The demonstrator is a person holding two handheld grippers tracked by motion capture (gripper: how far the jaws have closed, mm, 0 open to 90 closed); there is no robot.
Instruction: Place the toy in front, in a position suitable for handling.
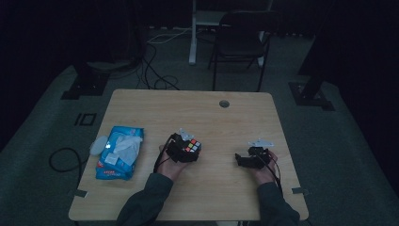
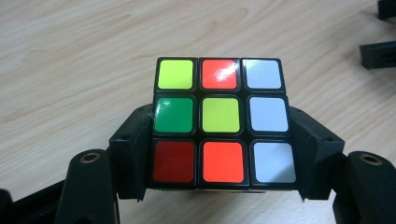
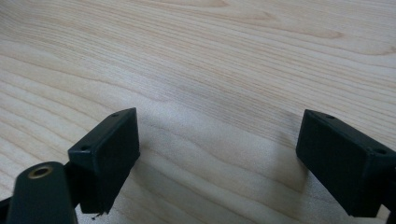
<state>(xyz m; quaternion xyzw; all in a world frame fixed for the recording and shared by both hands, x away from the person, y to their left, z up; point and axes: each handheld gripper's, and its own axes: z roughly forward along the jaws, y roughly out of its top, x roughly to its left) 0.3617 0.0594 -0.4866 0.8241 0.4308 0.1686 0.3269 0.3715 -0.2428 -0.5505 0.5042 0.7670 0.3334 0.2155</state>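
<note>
Black jaws of the left gripper (image 2: 223,154) press flat against both sides of a puzzle cube (image 2: 223,123), holding it near its lower rows, just above the table (image 2: 70,70). Cube: glossy square stickers, yellow, red, white, green, on black plastic. Table: pale wood grain, smooth, with rounded corners. Right gripper (image 3: 217,154): blocky matt jaws spread wide over bare wood, nothing between them. Blue wipes pack (image 1: 119,151) lies well left.
</note>
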